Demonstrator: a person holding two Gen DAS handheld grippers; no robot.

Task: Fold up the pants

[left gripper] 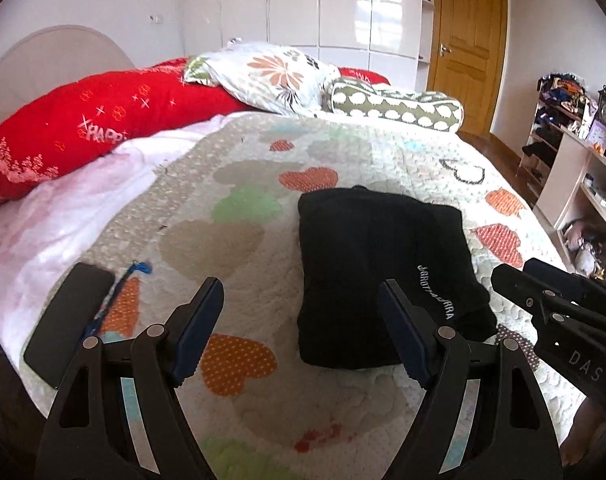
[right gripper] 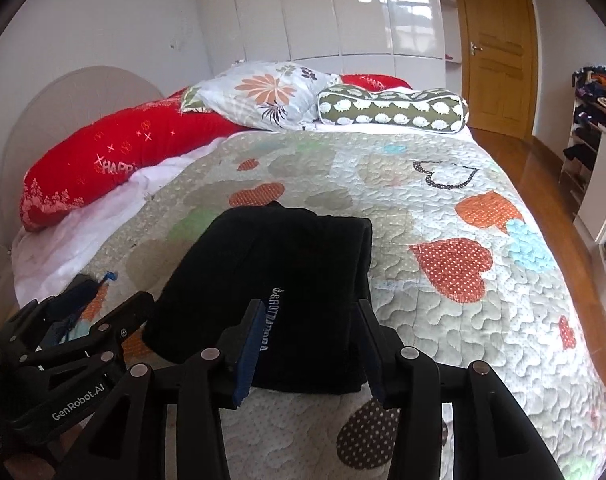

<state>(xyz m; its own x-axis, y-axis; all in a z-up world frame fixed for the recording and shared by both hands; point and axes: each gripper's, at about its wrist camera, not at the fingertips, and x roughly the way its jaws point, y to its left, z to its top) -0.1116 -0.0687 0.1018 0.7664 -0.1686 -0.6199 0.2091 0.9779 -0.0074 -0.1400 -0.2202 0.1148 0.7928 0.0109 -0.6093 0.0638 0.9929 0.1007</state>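
Pants (right gripper: 279, 292), folded, seemingly just beyond right claw (right gripper: 309, 346), untouched.

We are looking at a bed with a quilt (right gripper: 443, 216) patched in hearts. A red pillow (left gripper: 99, 120) is lying along the headboard (right gripper: 63, 96), a flowered pillow (right gripper: 271, 92) is leaning on it, and a green bolster (right gripper: 395, 110) is lying beside that. A dark phone (left gripper: 69, 320) is resting near the quilt's edge. We are seeing white wardrobes (right gripper: 343, 8), a wooden door (right gripper: 499, 48) and cluttered shelves (left gripper: 559, 120) beyond.
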